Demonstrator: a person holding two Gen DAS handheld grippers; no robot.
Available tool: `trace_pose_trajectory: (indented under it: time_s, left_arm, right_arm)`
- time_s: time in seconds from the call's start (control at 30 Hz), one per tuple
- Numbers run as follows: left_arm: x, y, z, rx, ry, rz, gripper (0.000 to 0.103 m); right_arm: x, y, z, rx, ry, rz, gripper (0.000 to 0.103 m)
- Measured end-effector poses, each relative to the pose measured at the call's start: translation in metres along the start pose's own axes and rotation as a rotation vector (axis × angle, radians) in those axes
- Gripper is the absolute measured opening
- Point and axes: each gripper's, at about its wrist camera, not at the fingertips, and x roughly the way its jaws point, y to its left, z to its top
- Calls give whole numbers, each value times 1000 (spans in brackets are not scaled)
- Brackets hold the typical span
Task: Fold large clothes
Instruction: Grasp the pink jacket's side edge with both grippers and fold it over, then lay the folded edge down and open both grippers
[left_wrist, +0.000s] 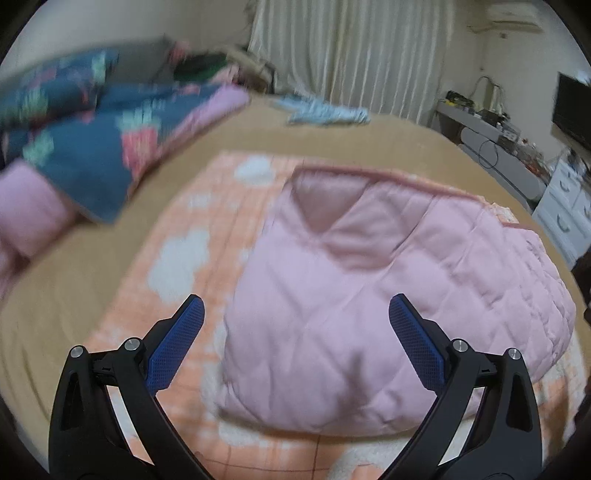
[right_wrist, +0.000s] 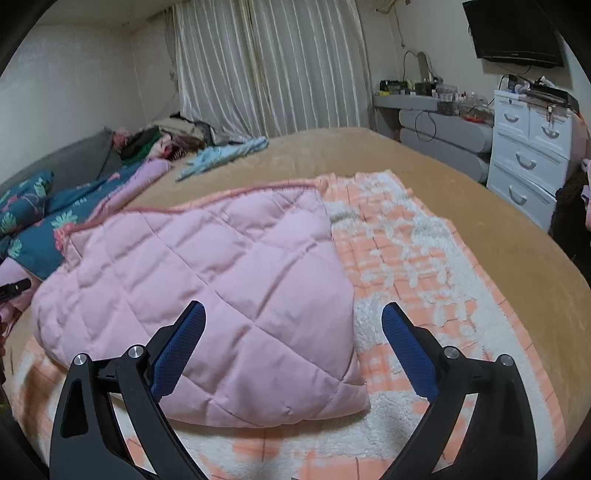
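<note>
Left claw (left_wrist: 295, 314) spread wide, blue pads (left_wrist: 177, 343) holding nothing, hovering over the near part of a pink quilted blanket (left_wrist: 369, 295) that lies folded on an orange-and-white plaid fleece blanket (left_wrist: 192, 229), both on the tan-covered bed (left_wrist: 55, 302); left view is blurred. Right claw (right_wrist: 293, 321) also spread and empty, above the near right corner of the pink quilted blanket (right_wrist: 221, 277), fleece blanket (right_wrist: 406, 258) showing past its right edge. Dark blue floral quilt (right_wrist: 40, 229) bunched at the bed's (right_wrist: 498, 236) far left, light blue cloth (right_wrist: 225, 155) further back, white drawer unit (right_wrist: 528, 147) at right
</note>
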Motion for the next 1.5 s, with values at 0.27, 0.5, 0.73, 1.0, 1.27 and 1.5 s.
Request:
trace_pose_trajectory:
  time_s: [0.27, 0.5, 0.73, 1.0, 1.27, 1.5]
  left_arm:
    - [52, 29, -27, -139, 98, -120, 92]
    - [47, -13, -3, 22, 1, -50, 16]
    - [70, -24, 37, 16, -27, 30, 15]
    - [114, -34, 48, 30, 19, 114, 15]
    - [142, -33, 49, 26, 51, 143, 16]
    - [151, -39, 48, 56, 45, 166, 17]
  right_arm:
    - [56, -7, -12, -29, 139, -16, 95]
    - [63, 7, 10, -27, 61, 25, 26]
    - [71, 24, 48, -91, -43, -59, 22]
    - [120, 10, 55, -103, 30, -90, 22]
    - [157, 7, 47, -102, 101, -92, 22]
    - [170, -5, 41, -31, 136, -58, 25]
